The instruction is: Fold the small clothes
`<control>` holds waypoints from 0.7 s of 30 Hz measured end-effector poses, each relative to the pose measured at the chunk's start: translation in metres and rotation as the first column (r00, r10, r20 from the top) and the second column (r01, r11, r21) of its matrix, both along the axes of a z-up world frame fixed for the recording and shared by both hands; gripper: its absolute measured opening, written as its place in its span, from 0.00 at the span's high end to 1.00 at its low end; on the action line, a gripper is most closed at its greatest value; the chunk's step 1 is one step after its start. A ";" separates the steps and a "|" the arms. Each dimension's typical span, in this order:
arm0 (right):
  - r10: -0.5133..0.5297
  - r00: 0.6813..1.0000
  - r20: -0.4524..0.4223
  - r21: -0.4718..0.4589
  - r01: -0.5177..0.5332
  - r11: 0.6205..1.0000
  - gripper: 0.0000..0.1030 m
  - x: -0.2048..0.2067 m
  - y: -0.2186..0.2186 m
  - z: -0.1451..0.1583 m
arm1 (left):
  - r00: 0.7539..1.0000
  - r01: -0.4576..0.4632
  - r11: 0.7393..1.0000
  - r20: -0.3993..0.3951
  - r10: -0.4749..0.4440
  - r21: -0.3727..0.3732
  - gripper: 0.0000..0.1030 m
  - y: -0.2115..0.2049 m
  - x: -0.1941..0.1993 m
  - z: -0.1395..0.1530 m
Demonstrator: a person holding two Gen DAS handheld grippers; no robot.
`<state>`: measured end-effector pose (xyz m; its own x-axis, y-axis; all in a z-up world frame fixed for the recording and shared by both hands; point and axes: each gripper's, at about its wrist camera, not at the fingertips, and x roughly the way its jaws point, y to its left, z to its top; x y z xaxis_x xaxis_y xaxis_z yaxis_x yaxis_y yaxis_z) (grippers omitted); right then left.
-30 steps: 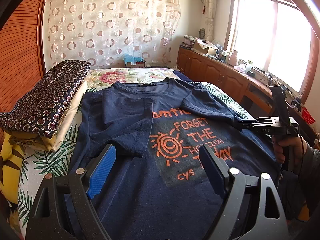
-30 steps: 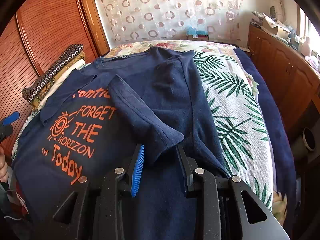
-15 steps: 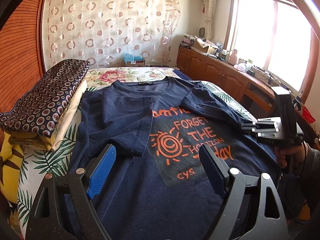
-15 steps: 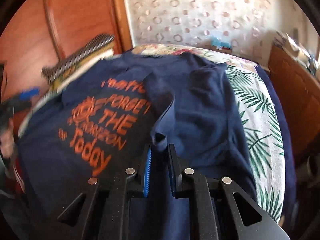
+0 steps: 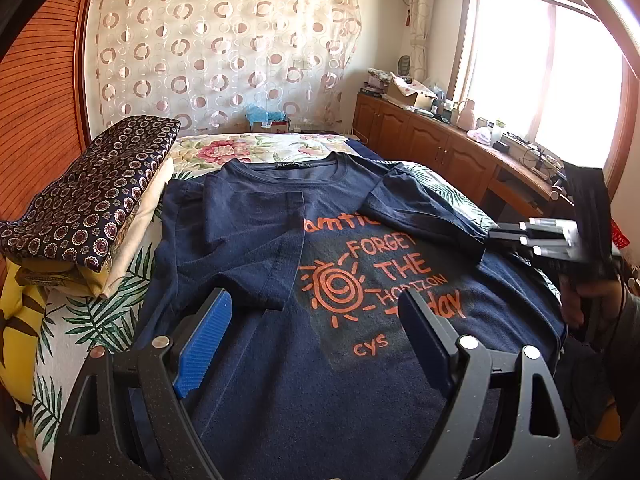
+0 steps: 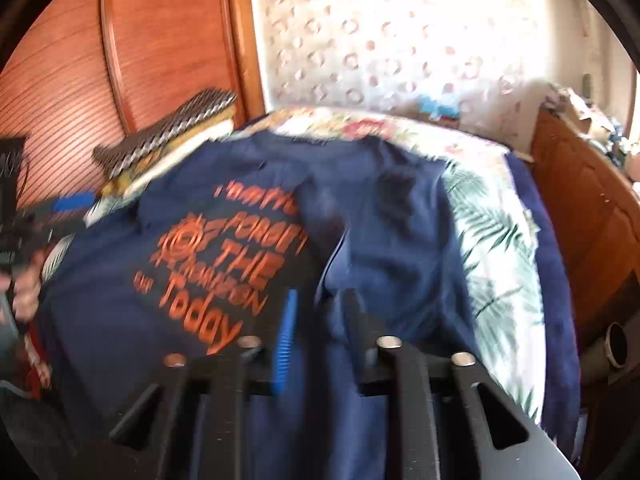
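**T-shirt sleeve fold under way**

T-shirt, navy with orange print, is lying flat on the bed, collar toward 12 o'clock. The right gripper is pinching the sleeve at about 3 o'clock, jaws nearly closed on the cloth. The left gripper is hovering at 6 o'clock with jaws wide apart, holding nothing. Judging by this, the sleeve-folding step is in hand; next the sleeve likely needs carrying inward and laying flat over the print

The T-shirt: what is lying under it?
Under the T-shirt a leaf-print sheet shows at both sides, on a bed. What lies under its middle is covered and cannot be seen.
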<state>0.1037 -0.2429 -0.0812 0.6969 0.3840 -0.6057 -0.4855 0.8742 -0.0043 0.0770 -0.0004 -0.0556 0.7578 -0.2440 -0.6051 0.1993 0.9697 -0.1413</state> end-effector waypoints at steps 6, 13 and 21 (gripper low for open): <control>-0.006 0.999 -0.034 0.038 0.007 0.999 0.69 0.039 0.014 0.007 | 1.000 -0.003 1.000 -0.005 0.003 0.001 0.17 -0.001 0.000 -0.002; -0.034 0.986 -0.162 -0.005 0.034 0.999 0.85 0.087 0.035 -0.018 | 1.000 -0.019 1.000 -0.016 0.018 -0.004 0.17 0.006 0.000 -0.005; 0.110 0.985 -0.136 -0.003 -0.111 0.994 0.95 0.066 0.058 -0.013 | 0.999 -0.025 1.000 -0.026 0.024 -0.010 0.17 0.008 0.001 -0.009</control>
<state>0.1699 -0.1850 -0.0939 0.5616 0.4474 -0.6960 -0.5757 0.8155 0.0596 0.0783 0.0080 -0.0644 0.7481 -0.2317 -0.6219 0.1717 0.9727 -0.1559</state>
